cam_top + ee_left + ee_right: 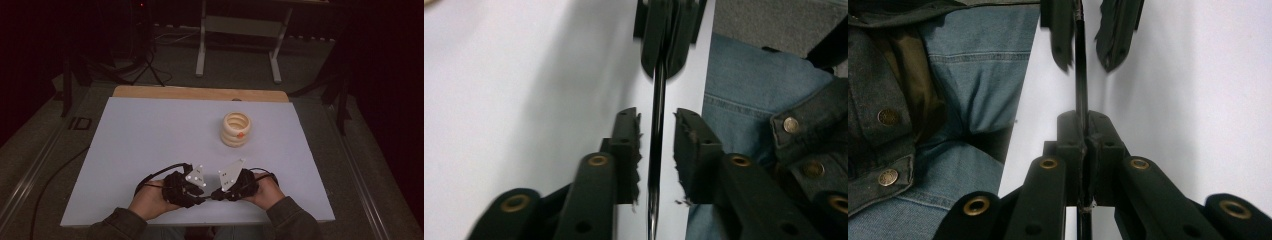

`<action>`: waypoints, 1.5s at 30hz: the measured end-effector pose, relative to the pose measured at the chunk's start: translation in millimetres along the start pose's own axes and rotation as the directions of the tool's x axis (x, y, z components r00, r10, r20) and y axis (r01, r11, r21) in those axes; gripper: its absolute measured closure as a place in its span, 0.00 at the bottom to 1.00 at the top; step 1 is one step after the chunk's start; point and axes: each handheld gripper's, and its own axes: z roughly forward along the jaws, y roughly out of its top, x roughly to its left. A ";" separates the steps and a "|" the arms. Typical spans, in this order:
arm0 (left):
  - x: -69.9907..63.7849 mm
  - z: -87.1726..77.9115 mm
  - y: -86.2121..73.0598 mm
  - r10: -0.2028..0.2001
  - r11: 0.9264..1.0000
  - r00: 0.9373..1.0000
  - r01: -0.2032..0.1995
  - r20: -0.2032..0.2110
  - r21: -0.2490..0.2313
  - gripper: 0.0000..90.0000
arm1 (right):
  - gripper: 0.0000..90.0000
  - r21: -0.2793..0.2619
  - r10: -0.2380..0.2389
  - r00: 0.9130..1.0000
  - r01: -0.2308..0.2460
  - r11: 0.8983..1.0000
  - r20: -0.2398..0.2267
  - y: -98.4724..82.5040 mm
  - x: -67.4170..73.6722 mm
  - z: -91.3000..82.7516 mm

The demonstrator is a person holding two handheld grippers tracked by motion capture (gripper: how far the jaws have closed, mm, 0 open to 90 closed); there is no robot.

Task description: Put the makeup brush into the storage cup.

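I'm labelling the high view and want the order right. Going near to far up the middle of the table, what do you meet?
The two grippers, left and right, side by side near the front edge → stack of pale rings → wooden strip at the table's far edge.

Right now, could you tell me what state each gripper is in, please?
Left gripper: open around a thin black strip.
Right gripper: shut on that strip.

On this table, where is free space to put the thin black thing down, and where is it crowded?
The left half of the table, left of the ring stack, is bare, as is the strip between the stack and the grippers. The near edge is crowded: left gripper and right gripper meet there around the thin black strip.
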 end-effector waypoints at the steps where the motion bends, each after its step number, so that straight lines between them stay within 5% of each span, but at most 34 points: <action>1: 0.4 -0.5 -1.8 -0.004 1.000 1.000 0.004 -0.003 -0.004 0.77 | 0.95 -0.006 0.005 1.000 -0.005 1.000 0.009 -1.8 0.4 -2.3; 4: 1.8 -1.5 -5.6 -0.015 1.000 1.000 0.015 -0.014 0.003 0.74 | 0.95 -0.034 0.015 0.999 -0.014 0.999 0.034 -7.2 0.3 -9.8; 8: 3.2 -3.7 -6.3 -0.001 1.000 1.000 0.001 -0.012 0.002 0.90 | 0.95 -0.066 0.027 0.998 -0.023 0.998 0.048 -11.1 2.4 -13.5; 12: 2.6 -2.6 -5.1 0.014 0.999 1.000 -0.014 0.010 0.035 0.95 | 0.92 -0.077 0.039 0.998 -0.036 0.996 0.041 -13.8 3.6 -8.4; 16: 0.6 -0.5 -2.7 0.030 0.997 1.000 -0.030 0.005 0.067 0.95 | 0.83 -0.038 0.042 0.997 -0.040 0.998 0.063 -10.2 4.6 -2.2; 23: -2.1 -0.1 -0.9 0.044 0.995 0.999 -0.044 0.004 0.084 0.95 | 0.94 0.074 -0.025 0.998 0.021 0.997 0.057 4.4 8.1 7.2; 26: 0.5 -0.6 -5.2 0.024 0.998 0.999 -0.026 0.032 0.050 0.94 | 0.95 0.065 -0.014 0.999 0.010 0.998 0.050 3.0 8.2 9.2; 28: 4.1 -2.5 -10.4 -0.009 1.000 0.999 0.009 0.045 0.013 0.74 | 0.95 0.047 0.002 0.999 -0.005 0.999 0.053 -0.1 9.4 9.5; 30: 7.0 -6.0 -16.9 -0.030 0.999 0.998 0.031 0.055 -0.016 0.69 | 0.95 0.018 0.026 0.998 -0.027 0.999 0.052 -6.1 10.9 9.7; 35: 12.4 -18.6 -33.9 -0.105 0.989 0.994 0.106 0.020 -0.100 0.59 | 0.95 -0.044 0.089 0.994 -0.087 0.995 0.065 -23.4 14.5 6.6; 39: 16.8 -22.6 -44.0 -0.159 0.977 0.987 0.161 0.029 -0.137 0.57 | 0.95 -0.101 0.151 0.984 -0.142 0.985 0.094 -36.0 15.8 -0.8; 45: 20.2 -16.0 -48.0 -0.198 0.965 0.979 0.203 0.042 -0.165 0.60 | 0.95 -0.203 0.248 0.956 -0.214 0.955 0.157 -36.8 11.1 -11.9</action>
